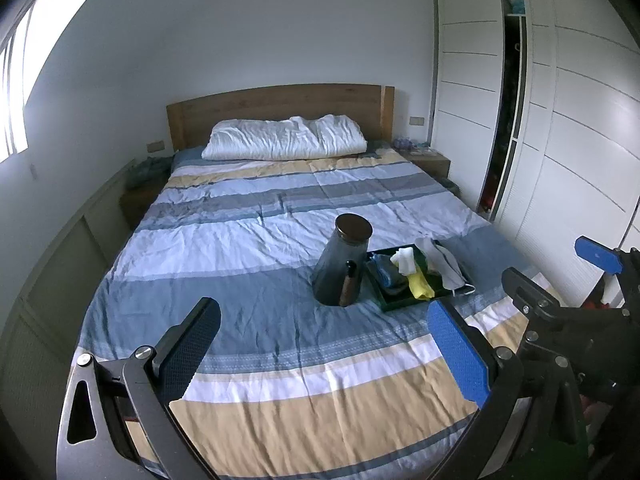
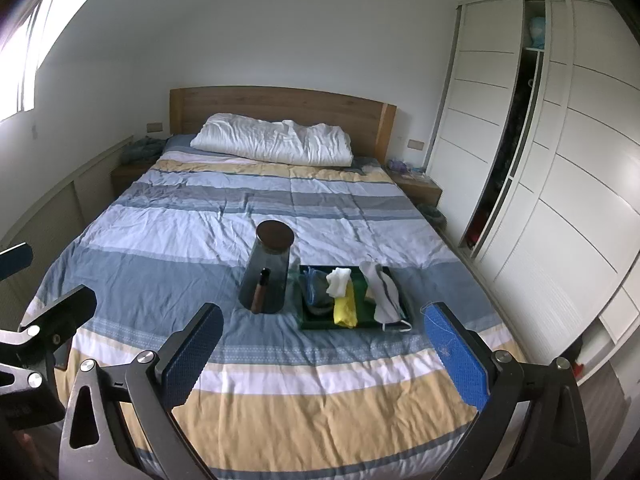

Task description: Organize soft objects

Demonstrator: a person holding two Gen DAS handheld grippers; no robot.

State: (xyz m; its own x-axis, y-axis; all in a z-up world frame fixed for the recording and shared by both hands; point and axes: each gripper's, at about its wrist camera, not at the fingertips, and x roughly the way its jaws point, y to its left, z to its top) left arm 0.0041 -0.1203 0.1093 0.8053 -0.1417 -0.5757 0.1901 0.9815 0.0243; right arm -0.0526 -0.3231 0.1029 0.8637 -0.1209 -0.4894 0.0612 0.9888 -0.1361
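On the striped bed cover, a dark green tray (image 1: 402,305) (image 2: 340,326) holds soft items: a blue cloth (image 1: 384,272) (image 2: 314,288), a white wad (image 1: 405,261) (image 2: 338,282), a yellow cloth (image 1: 420,286) (image 2: 346,310) and a grey-white face mask (image 1: 448,268) (image 2: 384,292) hanging over the tray's right rim. A smoky glass jar (image 1: 344,264) (image 2: 270,268) with a dark lid stands just left of the tray. My left gripper (image 1: 326,348) (image 2: 38,284) is open and empty near the foot of the bed. My right gripper (image 2: 324,356) (image 1: 560,276) is also open and empty, short of the tray.
A white pillow (image 1: 284,138) lies against the wooden headboard (image 2: 280,106). Nightstands (image 1: 432,160) flank the bed. A white wardrobe (image 2: 560,180) with one door ajar fills the right wall. There is a window (image 1: 16,92) on the left.
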